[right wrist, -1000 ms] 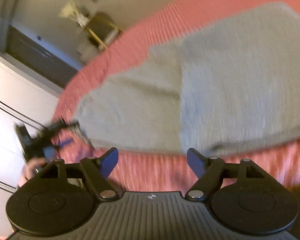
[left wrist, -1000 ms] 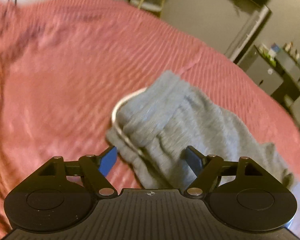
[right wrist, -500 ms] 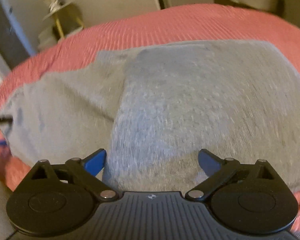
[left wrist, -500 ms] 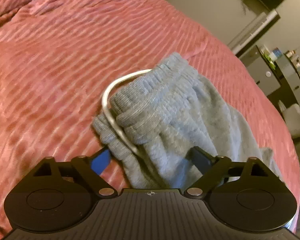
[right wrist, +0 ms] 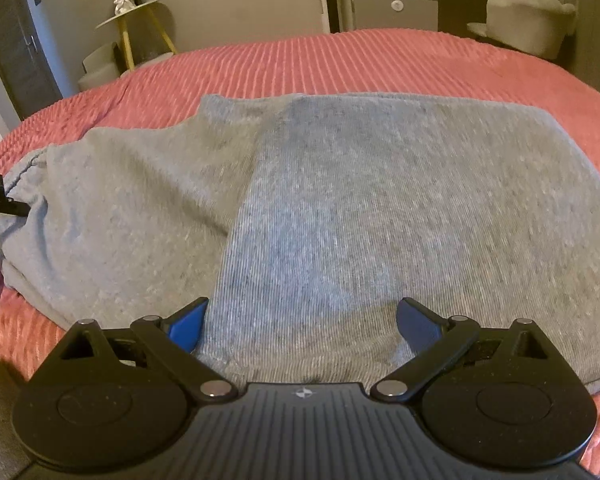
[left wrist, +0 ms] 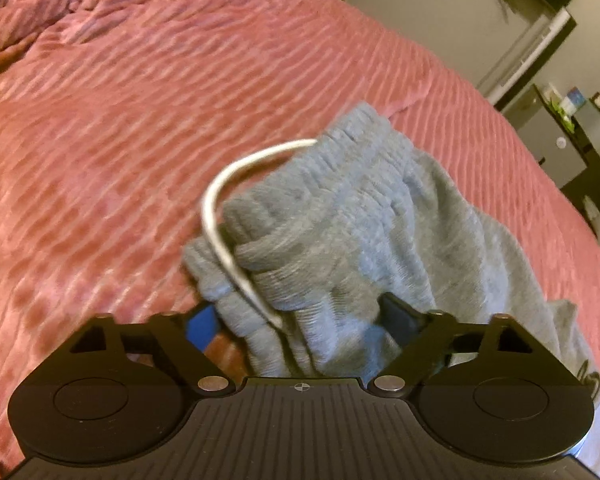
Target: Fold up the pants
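One pair of grey pants lies folded on a pink bedspread — two grippers over it. The left gripper, jaws just narrowing but unclamped, straddles the bunched waistband and its one white drawstring; the right gripper, jaws spread wide, straddles the folded edge.

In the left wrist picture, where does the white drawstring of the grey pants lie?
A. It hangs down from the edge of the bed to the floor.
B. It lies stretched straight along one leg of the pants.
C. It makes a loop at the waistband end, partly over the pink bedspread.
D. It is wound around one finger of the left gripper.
C: the white drawstring curves out from the bunched waistband of the grey pants over the pink bedspread and back.
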The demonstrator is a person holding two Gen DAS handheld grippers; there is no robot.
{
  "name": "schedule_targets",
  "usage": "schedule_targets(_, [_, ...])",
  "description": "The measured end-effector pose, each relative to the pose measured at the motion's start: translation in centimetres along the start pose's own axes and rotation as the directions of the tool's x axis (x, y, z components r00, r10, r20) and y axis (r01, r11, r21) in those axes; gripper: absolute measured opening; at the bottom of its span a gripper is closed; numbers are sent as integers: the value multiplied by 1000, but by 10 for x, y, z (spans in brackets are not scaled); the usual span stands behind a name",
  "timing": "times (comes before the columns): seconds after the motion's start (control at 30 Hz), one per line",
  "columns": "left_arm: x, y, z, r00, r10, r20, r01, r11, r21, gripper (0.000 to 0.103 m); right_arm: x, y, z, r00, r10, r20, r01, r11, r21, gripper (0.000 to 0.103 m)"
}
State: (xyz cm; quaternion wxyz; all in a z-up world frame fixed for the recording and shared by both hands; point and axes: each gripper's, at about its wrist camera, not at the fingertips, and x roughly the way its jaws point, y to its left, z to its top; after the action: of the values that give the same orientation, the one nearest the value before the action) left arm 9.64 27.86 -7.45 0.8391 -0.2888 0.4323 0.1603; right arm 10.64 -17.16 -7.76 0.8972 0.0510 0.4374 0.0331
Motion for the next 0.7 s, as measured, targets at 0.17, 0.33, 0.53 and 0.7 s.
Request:
schedule_targets(0.17, [-21, 21, -1, 990, -120, 75, 126, 989, -71, 64, 1, 5, -2, 1000, -20, -3, 20, 999, -37, 98])
schedule_targets(0.33, [-12, 49, -3, 957, -274, 97, 286, 945, -157, 64, 0, 6, -3, 1000, -26, 0, 26, 999, -42, 98])
schedule_targets(0.53, [3, 56, -5, 943, -314, 108, 331, 918, -219, 75, 1, 8, -3, 999, -38, -1, 38, 997, -64, 98])
schedule_targets(0.7, [18, 50, 2, 948, -308, 74, 317, 919, -233, 80, 1, 7, -4, 999, -34, 3, 34, 998, -58, 98])
